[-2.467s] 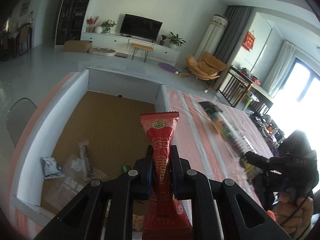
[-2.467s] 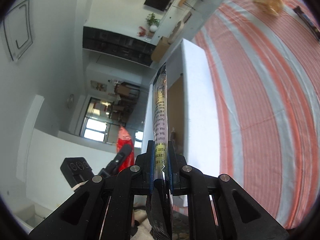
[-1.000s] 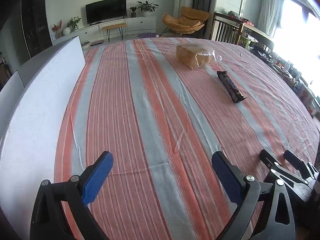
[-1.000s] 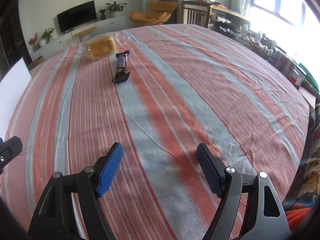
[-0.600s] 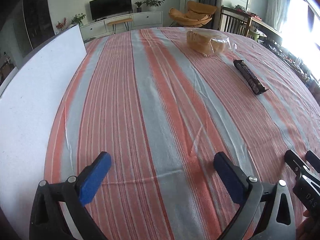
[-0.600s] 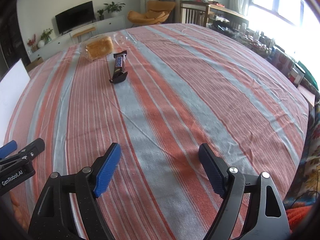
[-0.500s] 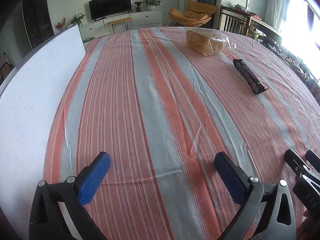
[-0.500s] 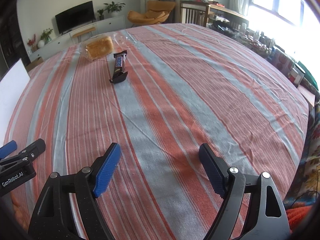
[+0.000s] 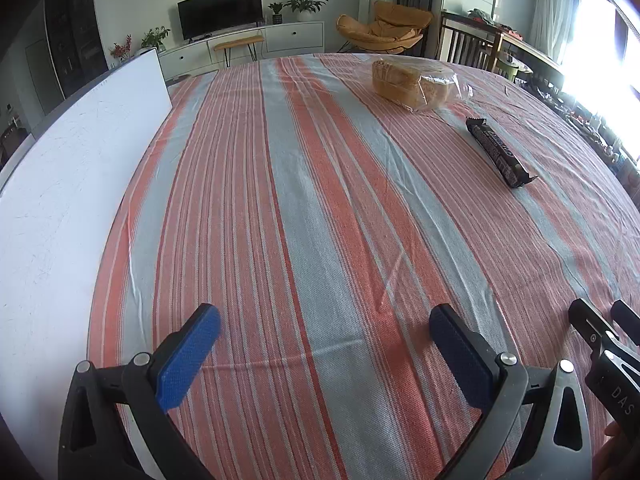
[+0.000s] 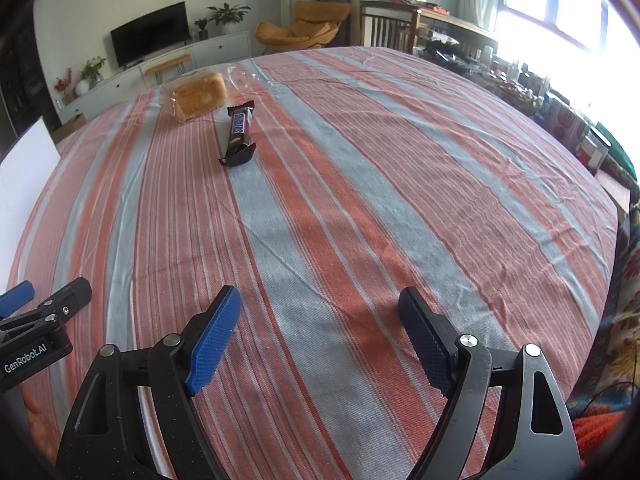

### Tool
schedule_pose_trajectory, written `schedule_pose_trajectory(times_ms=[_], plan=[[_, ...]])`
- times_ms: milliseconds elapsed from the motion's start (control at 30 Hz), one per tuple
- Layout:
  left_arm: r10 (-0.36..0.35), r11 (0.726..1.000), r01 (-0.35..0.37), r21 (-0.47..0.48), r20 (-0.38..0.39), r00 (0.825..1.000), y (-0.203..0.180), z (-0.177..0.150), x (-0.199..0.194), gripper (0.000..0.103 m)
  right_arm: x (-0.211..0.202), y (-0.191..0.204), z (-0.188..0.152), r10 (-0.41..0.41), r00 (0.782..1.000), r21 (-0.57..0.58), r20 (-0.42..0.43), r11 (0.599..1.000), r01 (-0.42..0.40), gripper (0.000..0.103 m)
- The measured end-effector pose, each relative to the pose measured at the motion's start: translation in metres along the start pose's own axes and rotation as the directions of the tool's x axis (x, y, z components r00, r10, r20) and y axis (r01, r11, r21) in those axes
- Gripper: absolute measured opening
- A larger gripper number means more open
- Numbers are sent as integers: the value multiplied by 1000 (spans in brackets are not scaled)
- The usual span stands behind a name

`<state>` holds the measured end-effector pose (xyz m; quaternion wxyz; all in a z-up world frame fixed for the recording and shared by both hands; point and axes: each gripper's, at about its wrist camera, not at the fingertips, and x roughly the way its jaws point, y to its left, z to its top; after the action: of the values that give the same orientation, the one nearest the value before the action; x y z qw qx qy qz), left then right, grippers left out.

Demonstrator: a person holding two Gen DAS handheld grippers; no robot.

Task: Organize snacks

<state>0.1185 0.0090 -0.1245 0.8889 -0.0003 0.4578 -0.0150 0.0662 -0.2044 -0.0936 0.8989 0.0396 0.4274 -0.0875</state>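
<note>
Striped cloth covers the surface, where the chocolate bar (image 10: 238, 133) and bagged bread (image 10: 199, 95) lie far ahead of the left gripper (image 9: 325, 338) and right gripper (image 10: 320, 328), jaws wide and empty; a grab could snag cloth or crush bread.

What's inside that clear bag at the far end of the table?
A tan loaf of sliced bread fills the clear bag, lying on the striped tablecloth beyond the chocolate bar. Its underside and far end are hidden. Both tongs are open and empty.
</note>
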Motion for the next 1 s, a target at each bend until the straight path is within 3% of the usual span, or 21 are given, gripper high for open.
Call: schedule_pose_trajectory(times_ms=[500, 633, 733, 867, 1000], plan=[[0, 1000, 0, 0, 0, 1000, 0, 0, 0, 103, 0, -2, 0, 15, 1000, 2, -2, 1000, -15, 84], [-1, 1000, 1, -1, 0, 1000, 0, 0, -1, 103, -6, -36, 0, 105, 994, 196, 40, 974, -111, 84], [-1, 1000, 1, -1, 0, 1000, 0, 0, -1, 103, -4, -59, 5, 87, 995, 306, 51, 947, -98, 84], [-1, 1000, 1, -1, 0, 1000, 0, 0, -1, 103, 17, -50, 36, 109, 994, 246, 6, 963, -108, 84], [-1, 1000, 1, -1, 0, 1000, 0, 0, -1, 103, 49, -10, 83, 231, 971, 106, -62, 969, -224, 81]])
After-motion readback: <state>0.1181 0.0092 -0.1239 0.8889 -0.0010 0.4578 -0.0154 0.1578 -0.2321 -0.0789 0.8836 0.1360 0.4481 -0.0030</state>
